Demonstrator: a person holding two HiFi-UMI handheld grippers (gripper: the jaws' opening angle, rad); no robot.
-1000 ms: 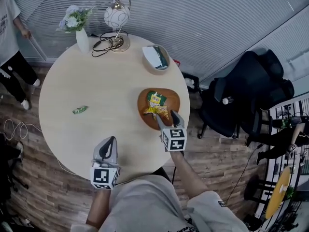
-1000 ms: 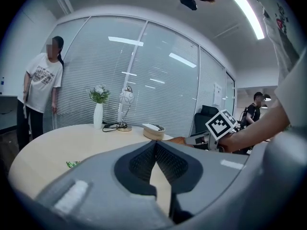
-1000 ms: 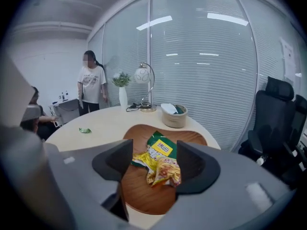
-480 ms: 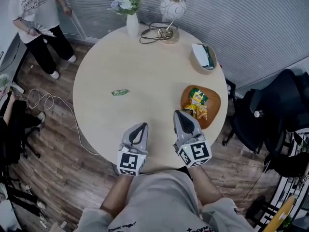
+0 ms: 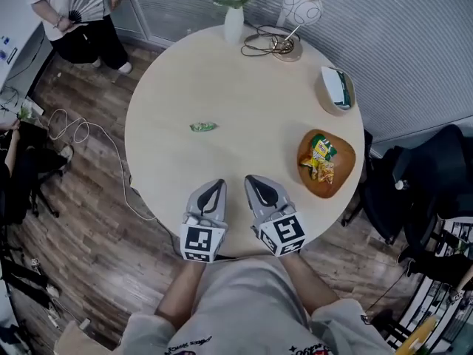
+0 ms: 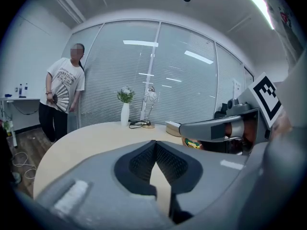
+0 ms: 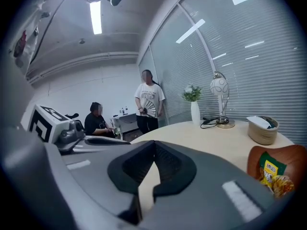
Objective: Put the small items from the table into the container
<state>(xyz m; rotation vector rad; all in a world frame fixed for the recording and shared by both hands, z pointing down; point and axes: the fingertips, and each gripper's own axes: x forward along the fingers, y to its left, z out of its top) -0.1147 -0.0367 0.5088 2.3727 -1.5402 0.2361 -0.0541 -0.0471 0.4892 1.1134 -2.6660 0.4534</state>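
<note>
Left tool (image 5: pixel 213 185) and right tool (image 5: pixel 252 180) both closed, empty; green packet (image 5: pixel 202 127) too small to identify.

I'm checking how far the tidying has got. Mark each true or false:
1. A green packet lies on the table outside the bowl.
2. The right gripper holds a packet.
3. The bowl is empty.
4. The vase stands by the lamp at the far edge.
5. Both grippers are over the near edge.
1. True: the green packet lies alone on the table, well away from the bowl.
2. False: the right gripper has its fingers together with nothing between them.
3. False: the bowl holds snack packets.
4. True: the vase stands beside the lamp.
5. True: the left gripper is beside the right one there.
</note>
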